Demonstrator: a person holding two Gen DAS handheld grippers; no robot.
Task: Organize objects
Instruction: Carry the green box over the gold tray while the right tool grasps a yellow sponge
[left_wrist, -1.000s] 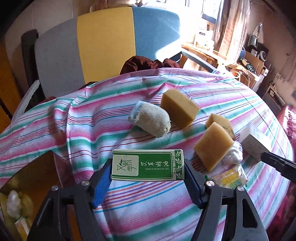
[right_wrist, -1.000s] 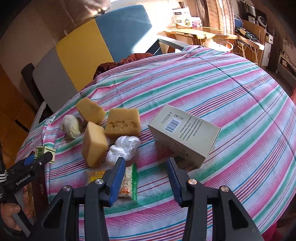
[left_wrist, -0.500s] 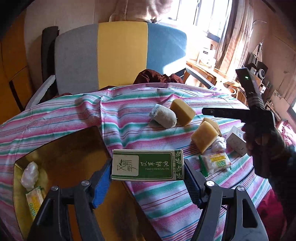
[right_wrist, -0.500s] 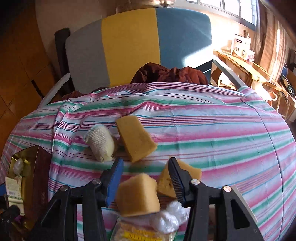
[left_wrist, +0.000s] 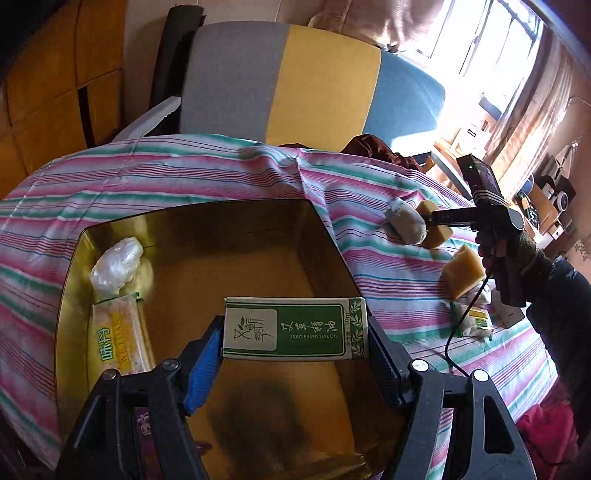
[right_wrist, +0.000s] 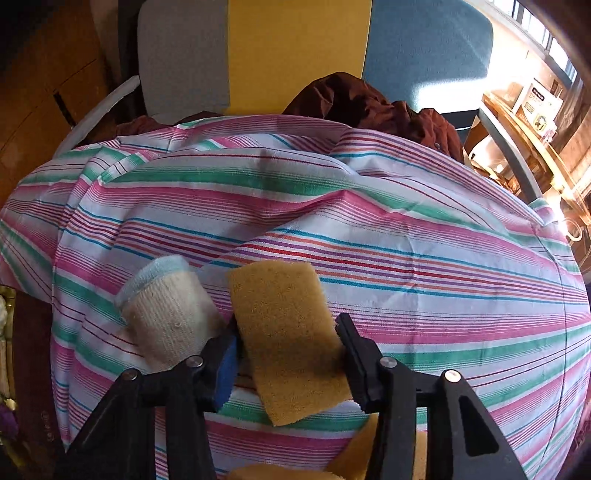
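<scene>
Essential oil box held over the gold tin; sponge between the right jaws.

The left gripper clamps the green-and-white essential oil box by its ends, above the open gold tin, where a clear plastic bundle and a yellow snack packet lie along the left wall. The right gripper is closing around a yellow sponge on the striped tablecloth; its left pad touches the sponge, while the right pad looks just clear. A rolled sock lies just beside the sponge's left.
</scene>
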